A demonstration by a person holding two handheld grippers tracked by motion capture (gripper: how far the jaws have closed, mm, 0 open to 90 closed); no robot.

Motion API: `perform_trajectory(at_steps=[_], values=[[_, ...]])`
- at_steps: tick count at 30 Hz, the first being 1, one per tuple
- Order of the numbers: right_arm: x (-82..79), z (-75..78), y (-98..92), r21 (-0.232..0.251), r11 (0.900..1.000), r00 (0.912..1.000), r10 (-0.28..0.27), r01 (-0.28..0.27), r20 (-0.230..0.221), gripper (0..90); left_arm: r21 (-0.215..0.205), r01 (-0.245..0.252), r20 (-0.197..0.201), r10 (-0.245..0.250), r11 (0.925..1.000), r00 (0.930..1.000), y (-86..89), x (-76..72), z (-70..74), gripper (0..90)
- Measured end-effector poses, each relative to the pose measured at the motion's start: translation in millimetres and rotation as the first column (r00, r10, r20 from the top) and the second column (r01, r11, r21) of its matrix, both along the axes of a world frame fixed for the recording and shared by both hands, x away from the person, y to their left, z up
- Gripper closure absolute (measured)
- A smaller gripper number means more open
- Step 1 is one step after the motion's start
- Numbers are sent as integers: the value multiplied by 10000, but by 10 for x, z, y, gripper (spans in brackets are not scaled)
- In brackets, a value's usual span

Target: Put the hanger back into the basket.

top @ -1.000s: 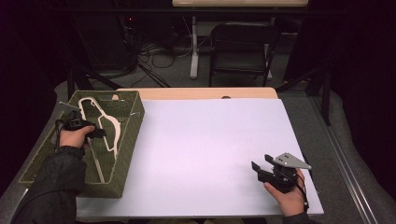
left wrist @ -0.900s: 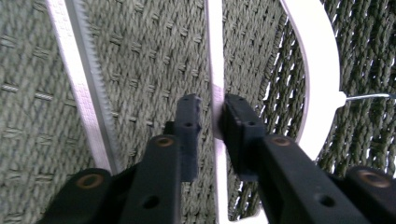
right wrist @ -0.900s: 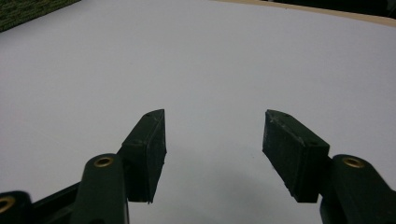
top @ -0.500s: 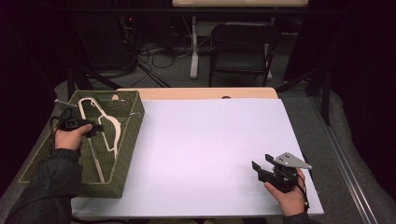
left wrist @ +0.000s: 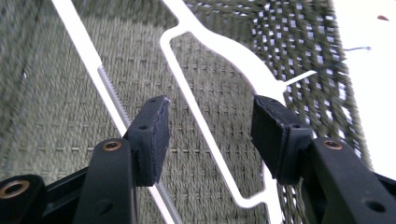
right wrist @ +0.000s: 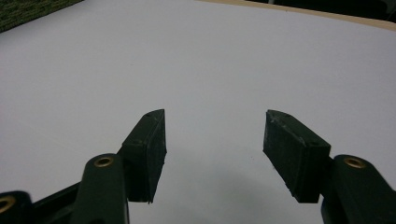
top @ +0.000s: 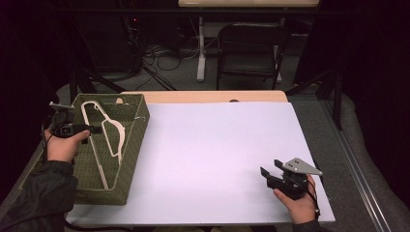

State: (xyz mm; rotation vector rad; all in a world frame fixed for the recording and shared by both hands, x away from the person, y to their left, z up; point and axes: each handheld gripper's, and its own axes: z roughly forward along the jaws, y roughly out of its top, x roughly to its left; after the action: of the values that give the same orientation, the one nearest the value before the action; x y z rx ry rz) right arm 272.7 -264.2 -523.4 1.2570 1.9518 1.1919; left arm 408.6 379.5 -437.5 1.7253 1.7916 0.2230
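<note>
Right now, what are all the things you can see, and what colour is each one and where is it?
basket: one, green woven, at the left edge of the table.
hanger: one, white, lying inside the basket.
table: one, white top with a wooden strip along its far edge, in the middle.
chair: one, dark, on the floor behind the table.
cables: several, dark, on the floor behind the table.
left gripper: one, black, above the basket; its jaws have just been opening, with part of the hanger under the gap, pads not pressing on it.
right gripper: one, black with a grey plate, over the near right of the table, jaws open, holding nothing.
</note>
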Motion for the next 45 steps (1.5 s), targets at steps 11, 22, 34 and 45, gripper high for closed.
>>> perform_trajectory(at_steps=[11, 22, 34, 45], values=[[-4, 6, 0, 23, 10000, 10000, 6, -6, 1, 392, 1113, 2185, 1834, -2362, 9695, 9542, -509, -453, 234, 463], [-4, 3, -1, 48, 10000, 10000, -12, 12, -46, 391, 1252, 3582, 3023, -3794, 9252, 8745, -998, -727, 248, 457], [-4, 4, -3, 65, 10000, 10000, 41, -41, -64, 391, 2012, 3944, 3502, -4418, 8967, 8259, -1341, -968, 23, 456], [-3, -4, 14, 36, 9999, 9998, 101, -100, -143, 391, 1895, 4301, 3732, -4699, 8827, 7999, -1606, -1199, -204, 450]])
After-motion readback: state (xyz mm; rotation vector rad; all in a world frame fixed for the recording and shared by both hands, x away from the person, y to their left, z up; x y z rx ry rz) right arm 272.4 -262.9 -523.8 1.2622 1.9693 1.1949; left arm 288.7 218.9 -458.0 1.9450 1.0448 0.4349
